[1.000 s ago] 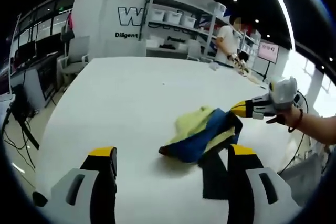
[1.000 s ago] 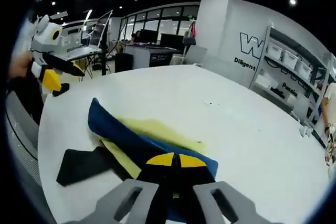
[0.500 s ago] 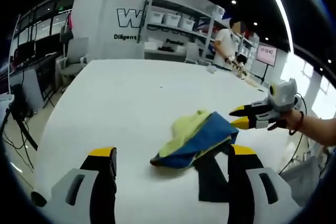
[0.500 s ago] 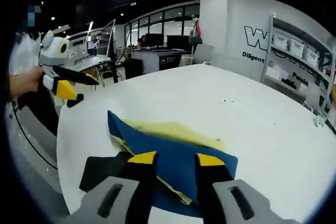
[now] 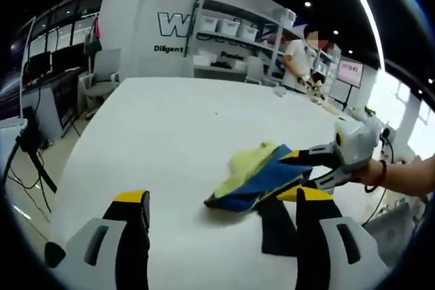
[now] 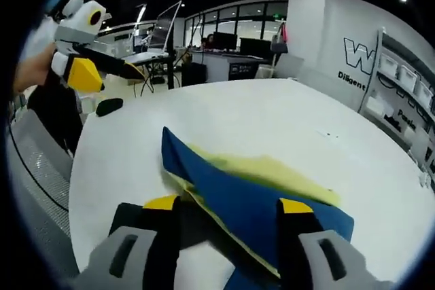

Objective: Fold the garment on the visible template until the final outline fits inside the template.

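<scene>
The right tool [image 6: 229, 203] has its jaws spread wide, gripping nothing; between them lies the garment [image 6: 251, 198], a crumpled piece in blue and pale yellow. In the left gripper view the same right tool [image 5: 297, 174] comes in from the right, held by a hand [image 5: 380, 176] with a dark band at the wrist, its upper jaw over the blue cloth and its lower one beside the garment's [image 5: 255, 173] near end; whether they touch the cloth I cannot tell. The left tool [image 5: 221, 196] is also released, its two yellow-tipped jaws well apart and clear of the cloth, which lies beyond them on the white bench [image 5: 163, 127]. In the right gripper view the left tool [image 6: 102, 66] hangs above the far-left edge of the bench [image 6: 272, 120], well away from the garment. A flat black template [image 5: 277, 225] lies on the bench under and just beside the garment's near side, partly hidden by the left tool's right jaw; in the right gripper view it shows as a dark patch [image 6: 197, 219] between the jaws, under the cloth's edge. A small dark object [image 6: 109, 106] rests near the bench edge. White shelves with bins [image 5: 228, 32] stand beyond the bench's far edge, and a person [image 5: 297, 59] stands near them.
</scene>
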`<state>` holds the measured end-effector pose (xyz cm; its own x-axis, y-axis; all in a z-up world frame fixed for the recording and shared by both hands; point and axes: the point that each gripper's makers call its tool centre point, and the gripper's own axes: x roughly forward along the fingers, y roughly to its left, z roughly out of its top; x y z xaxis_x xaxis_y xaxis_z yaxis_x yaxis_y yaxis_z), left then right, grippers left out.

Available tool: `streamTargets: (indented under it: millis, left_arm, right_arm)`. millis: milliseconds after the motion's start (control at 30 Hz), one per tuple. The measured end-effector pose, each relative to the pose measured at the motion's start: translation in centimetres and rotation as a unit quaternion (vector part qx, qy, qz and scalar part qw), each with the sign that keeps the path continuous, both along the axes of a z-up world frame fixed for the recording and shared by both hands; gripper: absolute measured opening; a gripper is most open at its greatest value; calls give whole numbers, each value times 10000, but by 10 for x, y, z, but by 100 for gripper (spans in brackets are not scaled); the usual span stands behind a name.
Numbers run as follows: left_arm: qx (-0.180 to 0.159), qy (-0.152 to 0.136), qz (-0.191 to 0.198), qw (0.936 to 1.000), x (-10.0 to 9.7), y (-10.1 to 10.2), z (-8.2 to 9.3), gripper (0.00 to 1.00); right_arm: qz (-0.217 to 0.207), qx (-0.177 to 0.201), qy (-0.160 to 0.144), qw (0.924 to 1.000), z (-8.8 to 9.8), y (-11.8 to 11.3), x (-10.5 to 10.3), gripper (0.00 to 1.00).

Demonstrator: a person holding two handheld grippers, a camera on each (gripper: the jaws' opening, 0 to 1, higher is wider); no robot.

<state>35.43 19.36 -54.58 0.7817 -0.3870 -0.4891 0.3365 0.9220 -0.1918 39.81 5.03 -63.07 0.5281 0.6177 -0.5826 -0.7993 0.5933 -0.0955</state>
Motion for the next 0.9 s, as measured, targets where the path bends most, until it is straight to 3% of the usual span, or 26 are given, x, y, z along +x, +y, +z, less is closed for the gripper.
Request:
streamTargets:
  millis: [233,600,767,900]
  left_arm:
    - [-18,5,15,10000,0,-1,0,85]
    - [-16,67,40,10000,-1,3,-4,83]
    - [-31,76,71,9999,-1,5,-6,83]
    - [-36,89,62,9999,0,4,-7,82]
  right_arm:
    - [5,-168,-95,9998,-10,0,7,38]
    - [300,-309,-325,9985,-14,7,11,0]
    - [379,-333,-302,9983,-10,10,10,0]
    - [258,-196,-366,9988,4,2,12,0]
